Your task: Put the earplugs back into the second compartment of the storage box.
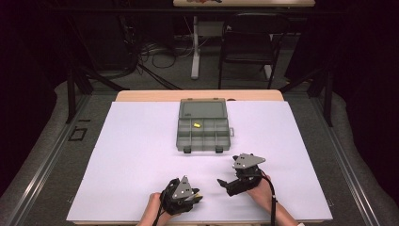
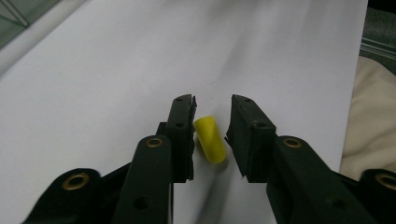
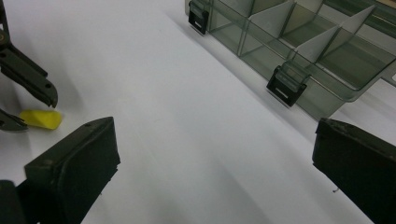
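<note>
A small yellow cone-shaped piece (image 2: 210, 139) lies on the white sheet between the jaws of my left gripper (image 2: 212, 105). The left pad (image 2: 187, 126) touches it, while a narrow gap shows at the right pad (image 2: 240, 135). In the high view my left gripper (image 1: 200, 195) sits near the table's front edge. The right gripper (image 1: 220, 182) rests just to its right, jaws wide apart with nothing between them. The right gripper view shows the same yellow piece (image 3: 41, 119) at the left, between the other gripper's tips. A second yellow piece (image 1: 197, 125) lies in the grey compartment box (image 1: 203, 141).
The open grey box (image 3: 327, 100) with dividers and two black latches stands mid-table, beyond both grippers. A white sheet (image 1: 141, 155) covers the tabletop. A chair and table legs stand behind the table. Cream cloth (image 2: 369, 121) shows at the sheet's edge.
</note>
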### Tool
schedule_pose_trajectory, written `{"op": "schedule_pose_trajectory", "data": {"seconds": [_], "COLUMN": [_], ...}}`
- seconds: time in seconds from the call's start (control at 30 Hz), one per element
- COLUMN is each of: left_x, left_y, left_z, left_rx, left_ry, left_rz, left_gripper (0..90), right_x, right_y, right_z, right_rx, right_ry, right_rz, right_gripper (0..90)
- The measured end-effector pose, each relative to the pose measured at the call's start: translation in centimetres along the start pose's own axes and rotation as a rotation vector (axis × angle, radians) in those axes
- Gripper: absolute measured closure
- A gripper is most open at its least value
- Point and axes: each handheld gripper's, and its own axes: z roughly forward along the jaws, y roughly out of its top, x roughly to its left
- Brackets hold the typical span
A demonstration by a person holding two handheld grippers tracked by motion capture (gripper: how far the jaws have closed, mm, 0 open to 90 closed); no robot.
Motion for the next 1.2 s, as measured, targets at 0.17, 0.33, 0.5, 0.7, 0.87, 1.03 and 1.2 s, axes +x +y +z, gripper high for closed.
{"op": "schedule_pose_trajectory", "data": {"seconds": [0.17,0.33,0.5,0.7,0.87,1.03,1.2], "left_x": [0.3,0.4,0.4,0.7,1.1,1.5,2.0], "left_y": [-0.2,-0.3,-0.5,-0.3,-0.2,0.2,0.6], "left_z": [0.0,0.0,-0.3,-0.8,-1.2,-1.4,-1.5], "left_rx": [-0.008,-0.013,-0.023,-0.061,-0.076,-0.087,-0.098], "left_ry": [-0.011,-0.019,-0.022,0.003,0.028,0.049,0.070], "left_rz": [-0.025,-0.038,-0.050,-0.049,-0.052,-0.044,-0.043], "left_gripper": [78.4,81.4,81.9,81.8,81.8,81.8,81.8], "right_x": [0.1,0.2,0.2,0.2,0.1,0.0,-0.1], "right_y": [0.0,0.0,0.2,0.2,0.3,0.2,0.3], "right_z": [0.1,0.0,0.0,0.1,0.1,0.0,-0.2], "right_rx": [0.004,0.008,-0.004,-0.006,-0.002,-0.005,-0.013], "right_ry": [0.001,-0.006,-0.004,0.001,-0.001,-0.001,-0.004], "right_rz": [-0.002,-0.012,-0.012,-0.014,-0.018,-0.009,-0.005], "right_gripper": [0.0,0.0,0.0,0.0,0.0,0.0,0.0]}}
